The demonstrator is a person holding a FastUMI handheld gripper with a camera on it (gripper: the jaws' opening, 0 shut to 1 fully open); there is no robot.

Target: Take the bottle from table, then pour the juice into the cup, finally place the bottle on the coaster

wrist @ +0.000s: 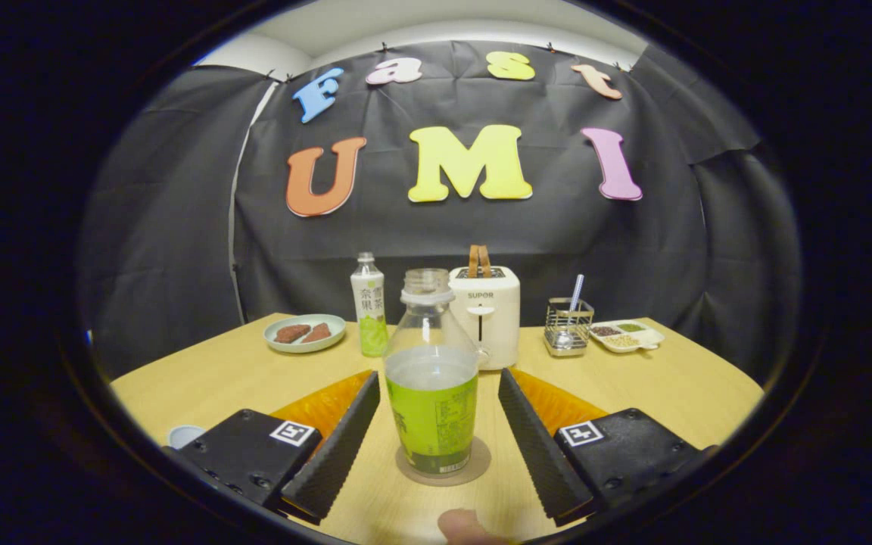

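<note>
With the uncapped bottle [431,378] standing upright on the coaster [443,463] between the spread fingers of the gripper [434,431], neither pad touching it, placing looks done; next move likely only a straight withdrawal without tipping it.

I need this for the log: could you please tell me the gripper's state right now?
Gripper: open, fingers apart on either side of the bottle on the coaster, touching neither.

Clear plastic bottle with green label [431,378], cap off, half full of pale liquid, upright at lower centre on round brown coaster [443,463]. Small pale cup [185,434] at lower left, mostly hidden.
</note>
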